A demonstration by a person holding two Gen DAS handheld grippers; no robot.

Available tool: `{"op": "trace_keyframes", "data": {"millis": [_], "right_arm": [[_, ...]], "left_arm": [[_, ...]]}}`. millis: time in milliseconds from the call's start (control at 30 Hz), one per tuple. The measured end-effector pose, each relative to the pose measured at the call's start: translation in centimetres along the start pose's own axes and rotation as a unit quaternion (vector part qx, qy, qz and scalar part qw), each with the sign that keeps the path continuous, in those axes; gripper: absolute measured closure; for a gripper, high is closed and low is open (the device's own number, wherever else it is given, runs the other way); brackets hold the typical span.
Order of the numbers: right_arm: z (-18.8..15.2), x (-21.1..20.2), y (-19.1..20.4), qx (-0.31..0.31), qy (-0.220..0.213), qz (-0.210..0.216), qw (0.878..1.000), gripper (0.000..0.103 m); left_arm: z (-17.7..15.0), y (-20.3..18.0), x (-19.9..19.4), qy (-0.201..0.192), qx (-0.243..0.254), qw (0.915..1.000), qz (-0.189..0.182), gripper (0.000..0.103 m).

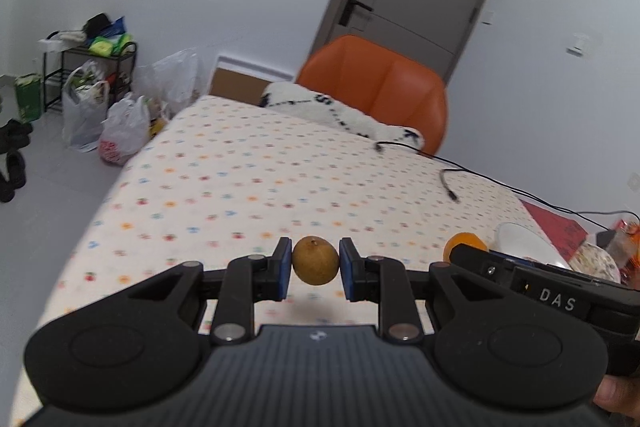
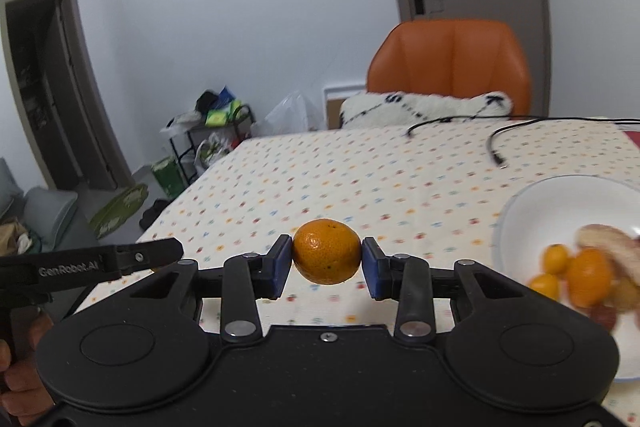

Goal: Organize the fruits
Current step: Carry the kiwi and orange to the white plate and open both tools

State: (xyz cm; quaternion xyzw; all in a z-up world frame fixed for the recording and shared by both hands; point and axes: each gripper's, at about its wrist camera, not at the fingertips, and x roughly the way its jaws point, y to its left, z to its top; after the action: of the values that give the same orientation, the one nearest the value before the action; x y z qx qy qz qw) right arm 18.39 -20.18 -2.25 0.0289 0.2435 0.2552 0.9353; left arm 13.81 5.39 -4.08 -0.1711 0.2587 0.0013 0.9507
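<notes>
Aloft, left tool (image 1: 315, 269) pinches a brown fruit (image 1: 315, 260); right tool (image 2: 326, 269) clamps a tangerine (image 2: 327, 251).

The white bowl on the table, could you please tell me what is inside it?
In the right wrist view, the white bowl holds several small orange citrus fruits and a blurred pale brownish piece. Its near part is covered by the right gripper, so anything there is unseen.

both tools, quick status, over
Left tool shut on brown fruit. Right tool shut on tangerine. White bowl right, nothing blocking.
</notes>
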Motion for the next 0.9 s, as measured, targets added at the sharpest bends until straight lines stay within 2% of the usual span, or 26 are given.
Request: {"op": "trace_keyframes", "data": {"millis": [267, 500, 900], "right_arm": [[-0.2, -3.6, -3.7, 0.028, -0.034, -0.018, 0.999, 0.067], [-0.5, -5.6, -7.0, 0.048, -0.052, -0.039, 0.997, 0.067], [-1.8, -7.9, -11.9, 0.084, -0.057, -0.082, 0.991, 0.067]], "left_arm": [[-0.1, -4.7, -0.1, -0.008, 0.034, 0.9992, -0.02, 0.079], [-0.8, -7.9, 0.5, 0.001, 0.053, 0.9979, -0.038, 0.079], [-1.4, -12.1, 1.9, 0.01, 0.072, 0.9956, -0.06, 0.079]]}}
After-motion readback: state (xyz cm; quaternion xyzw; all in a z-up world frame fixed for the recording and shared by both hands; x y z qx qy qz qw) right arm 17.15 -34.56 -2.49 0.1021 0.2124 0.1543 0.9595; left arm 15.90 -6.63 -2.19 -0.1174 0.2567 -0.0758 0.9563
